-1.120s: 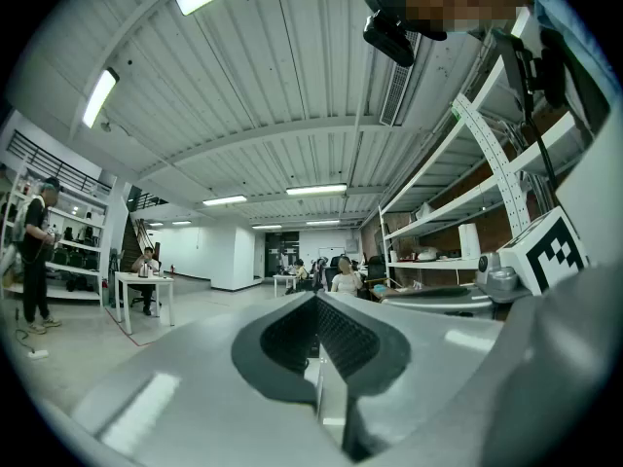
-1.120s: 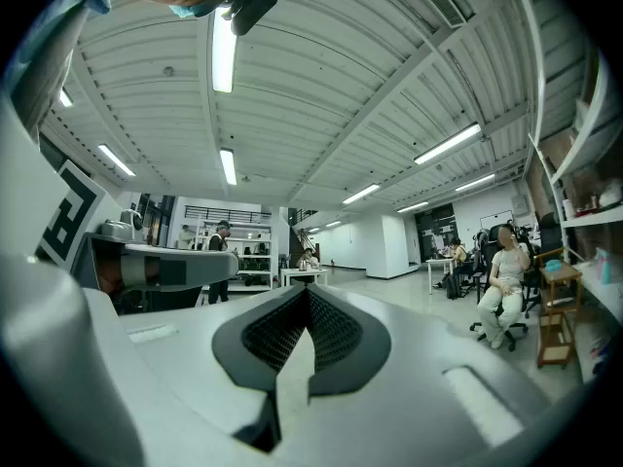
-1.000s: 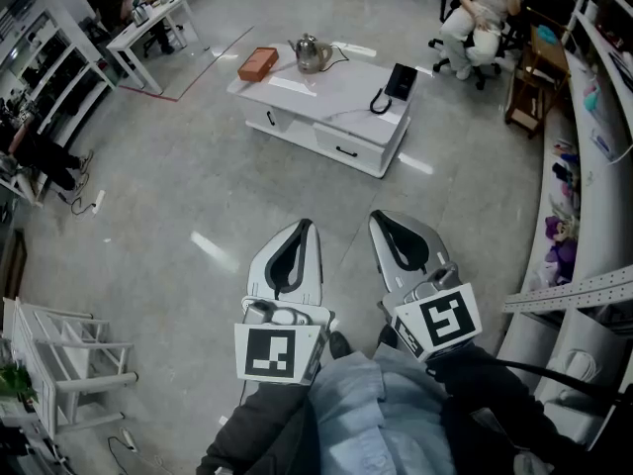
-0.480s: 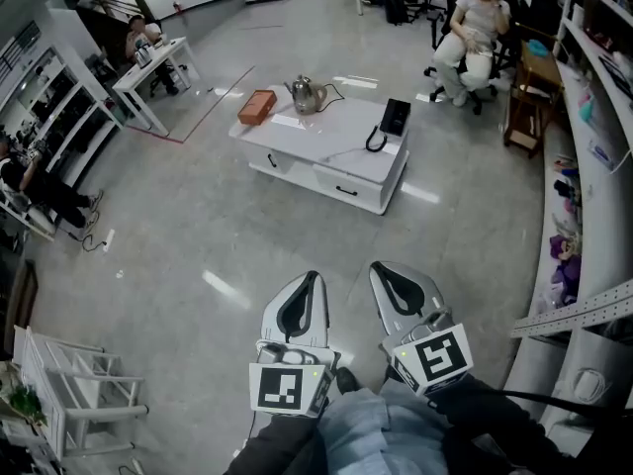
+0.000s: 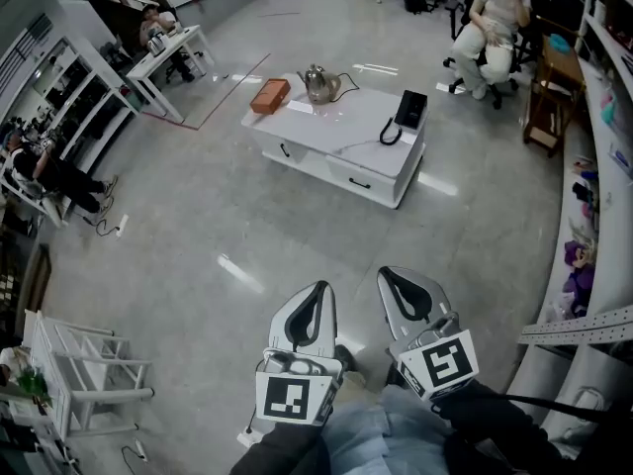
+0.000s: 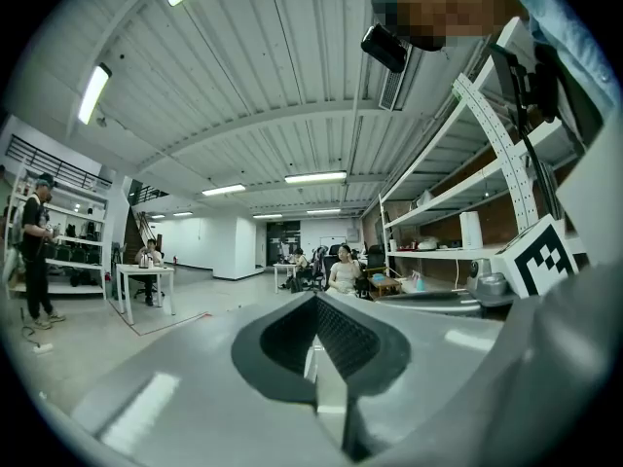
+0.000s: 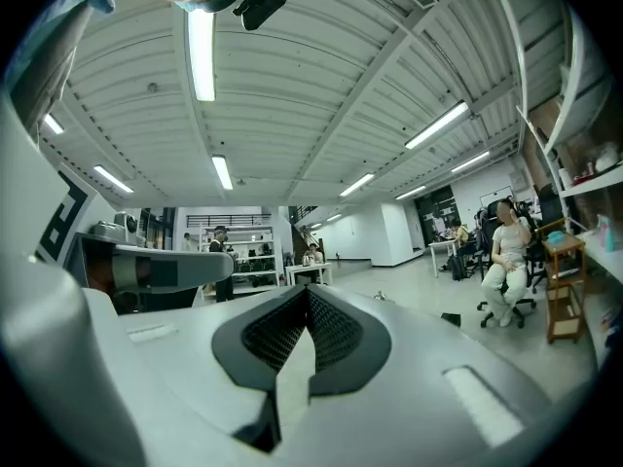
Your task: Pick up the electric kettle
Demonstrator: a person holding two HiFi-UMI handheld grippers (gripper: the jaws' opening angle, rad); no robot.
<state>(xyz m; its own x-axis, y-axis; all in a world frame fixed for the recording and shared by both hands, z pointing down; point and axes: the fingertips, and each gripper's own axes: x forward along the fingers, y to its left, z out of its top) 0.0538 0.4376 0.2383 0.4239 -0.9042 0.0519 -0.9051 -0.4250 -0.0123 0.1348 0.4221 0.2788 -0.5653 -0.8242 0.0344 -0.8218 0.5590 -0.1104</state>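
Your left gripper [image 5: 315, 290] and right gripper [image 5: 389, 275] are low, close to your body, side by side. Each has its jaws closed tip to tip, holding nothing. The electric kettle [image 5: 318, 83] stands on the white low table [image 5: 336, 132] near an orange box [image 5: 269, 96], well apart from both grippers.

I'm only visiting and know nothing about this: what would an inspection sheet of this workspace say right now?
Surface: low white table, well away from both tools.
Job's things: electric kettle upright on the table, untouched.
Clutter: orange box and black telephone on the table.
Tools: left tool and right tool both shut, empty.
Cables: kettle lead; telephone cord, both on the table.
Surroundings: seated person, shelving, white rack.
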